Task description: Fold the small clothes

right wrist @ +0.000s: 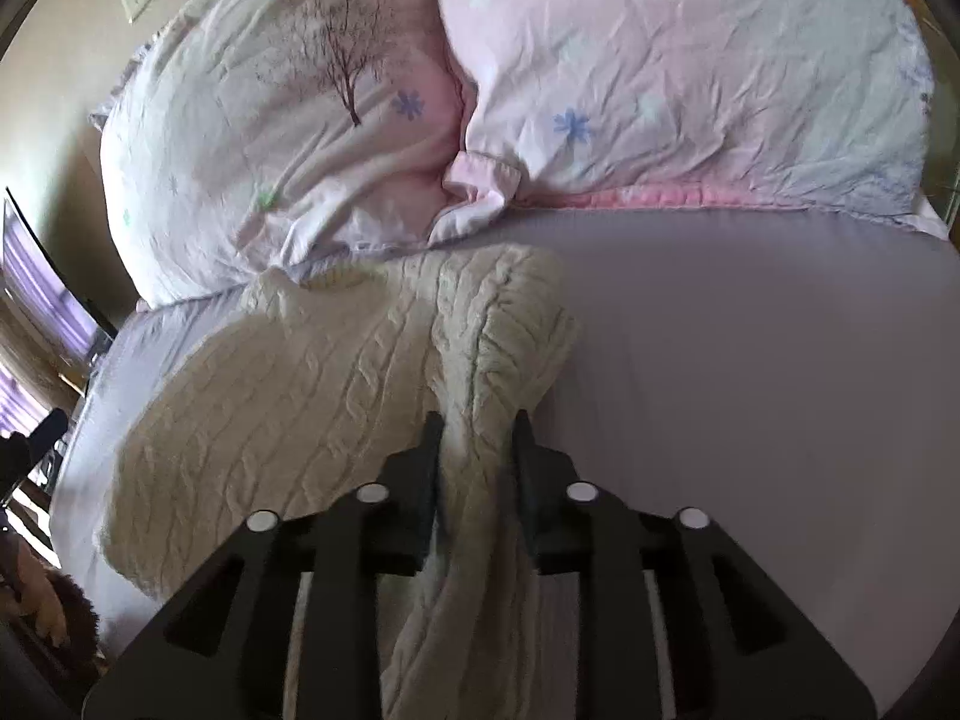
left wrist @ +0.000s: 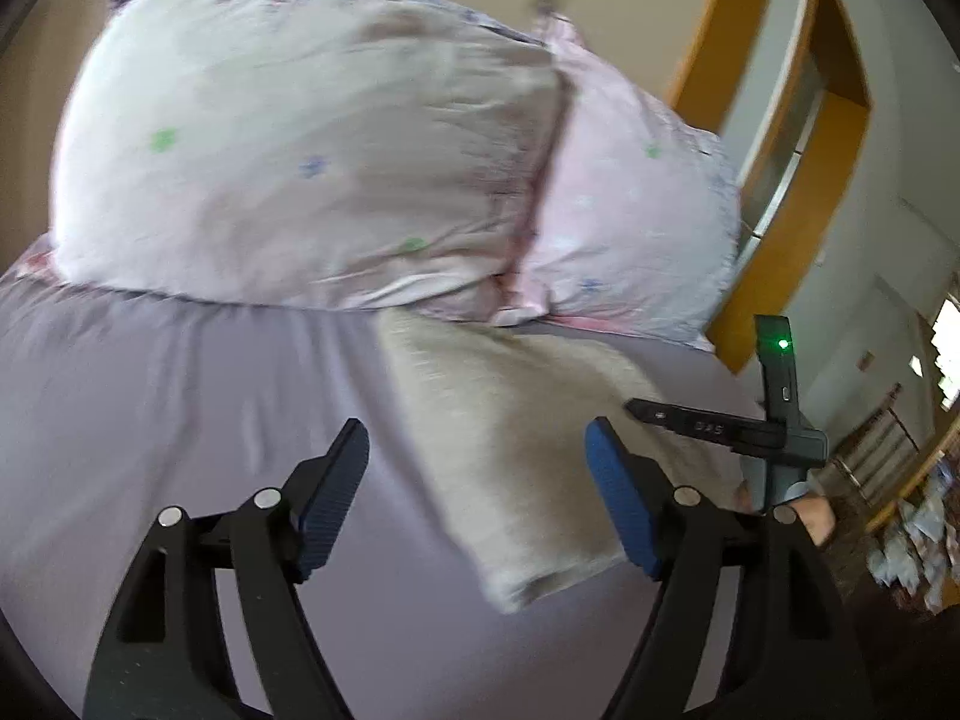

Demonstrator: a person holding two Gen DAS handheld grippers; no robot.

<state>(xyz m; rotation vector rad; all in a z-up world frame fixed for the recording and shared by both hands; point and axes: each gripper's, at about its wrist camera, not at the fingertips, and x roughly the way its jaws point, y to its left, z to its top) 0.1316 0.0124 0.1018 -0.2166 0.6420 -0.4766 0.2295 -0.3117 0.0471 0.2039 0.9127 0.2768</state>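
A cream cable-knit sweater (right wrist: 288, 396) lies on the lilac bed sheet (right wrist: 750, 420), partly folded. My right gripper (right wrist: 477, 426) is shut on a bunched fold of the sweater, lifted from its right side. In the left wrist view the sweater (left wrist: 516, 456) looks blurred and lies ahead and to the right. My left gripper (left wrist: 477, 468) is open and empty above the sheet (left wrist: 180, 420), its right finger over the sweater's edge. The other gripper's device (left wrist: 774, 420) with a green light shows at the right.
Two pink floral pillows (right wrist: 660, 72) (right wrist: 270, 138) lie at the head of the bed, just behind the sweater. They also show in the left wrist view (left wrist: 300, 150). A wooden door frame (left wrist: 780, 180) stands at the right. The bed's left edge (right wrist: 78, 420) drops to the floor.
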